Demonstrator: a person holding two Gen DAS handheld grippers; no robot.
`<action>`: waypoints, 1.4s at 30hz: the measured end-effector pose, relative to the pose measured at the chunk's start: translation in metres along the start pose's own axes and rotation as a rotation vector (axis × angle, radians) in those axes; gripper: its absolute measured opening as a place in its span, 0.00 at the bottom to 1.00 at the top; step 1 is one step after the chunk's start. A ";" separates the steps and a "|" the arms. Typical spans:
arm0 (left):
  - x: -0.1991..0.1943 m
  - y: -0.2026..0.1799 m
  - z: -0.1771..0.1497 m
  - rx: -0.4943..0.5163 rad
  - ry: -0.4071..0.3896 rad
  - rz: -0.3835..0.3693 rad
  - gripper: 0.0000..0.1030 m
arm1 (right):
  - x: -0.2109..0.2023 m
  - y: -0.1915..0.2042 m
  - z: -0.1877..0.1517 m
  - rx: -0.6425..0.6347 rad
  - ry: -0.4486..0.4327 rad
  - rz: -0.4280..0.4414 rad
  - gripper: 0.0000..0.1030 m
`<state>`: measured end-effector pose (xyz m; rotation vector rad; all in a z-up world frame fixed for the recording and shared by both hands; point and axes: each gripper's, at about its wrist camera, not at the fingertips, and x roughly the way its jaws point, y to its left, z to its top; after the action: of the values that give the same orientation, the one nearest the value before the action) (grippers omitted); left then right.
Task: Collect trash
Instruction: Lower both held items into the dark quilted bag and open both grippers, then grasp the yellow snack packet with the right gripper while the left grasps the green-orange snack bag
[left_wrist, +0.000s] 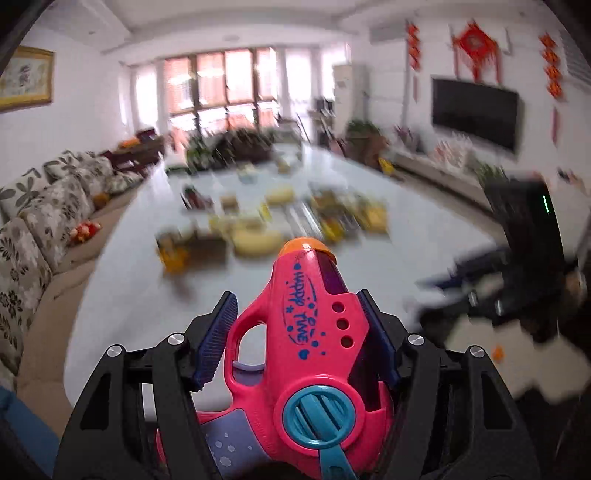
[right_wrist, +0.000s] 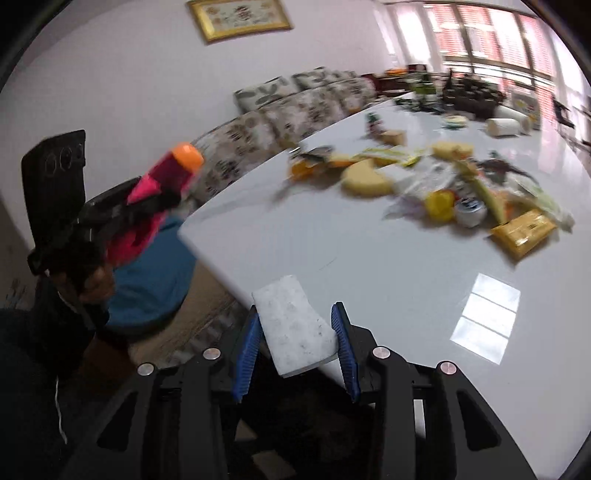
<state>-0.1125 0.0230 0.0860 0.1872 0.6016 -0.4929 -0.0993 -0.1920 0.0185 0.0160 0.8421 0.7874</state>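
My left gripper (left_wrist: 297, 306) is shut on a pink toy gun (left_wrist: 314, 332) with an orange tip, held above the near end of the white table (left_wrist: 140, 295). The toy gun also shows in the right wrist view (right_wrist: 162, 184), left of the table and off its edge. My right gripper (right_wrist: 297, 328) is shut on a white sponge (right_wrist: 295, 328) over the table's near corner. A blurred scatter of trash (right_wrist: 443, 184) lies mid-table: yellow wrappers, peels, a yellow cap, a small cup. It also shows in the left wrist view (left_wrist: 277, 221).
A floral sofa (left_wrist: 40, 229) runs along the table's left side. A blue cushion or bin (right_wrist: 155, 273) sits on the floor by the table corner. Plants and boxes (left_wrist: 229, 147) stand at the far end. A TV (left_wrist: 474, 110) hangs on the right wall.
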 end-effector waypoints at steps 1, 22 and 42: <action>0.002 -0.008 -0.015 0.002 0.034 -0.013 0.63 | 0.004 0.008 -0.010 -0.009 0.030 0.014 0.37; 0.091 -0.003 -0.143 -0.123 0.446 -0.222 0.76 | 0.002 0.000 -0.049 0.025 0.079 -0.023 0.56; 0.081 -0.024 -0.011 -0.116 0.124 -0.250 0.85 | 0.027 -0.202 0.099 0.290 0.036 -0.522 0.31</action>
<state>-0.0718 -0.0257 0.0293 0.0314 0.7779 -0.6895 0.1034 -0.2929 0.0062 0.0377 0.9357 0.1732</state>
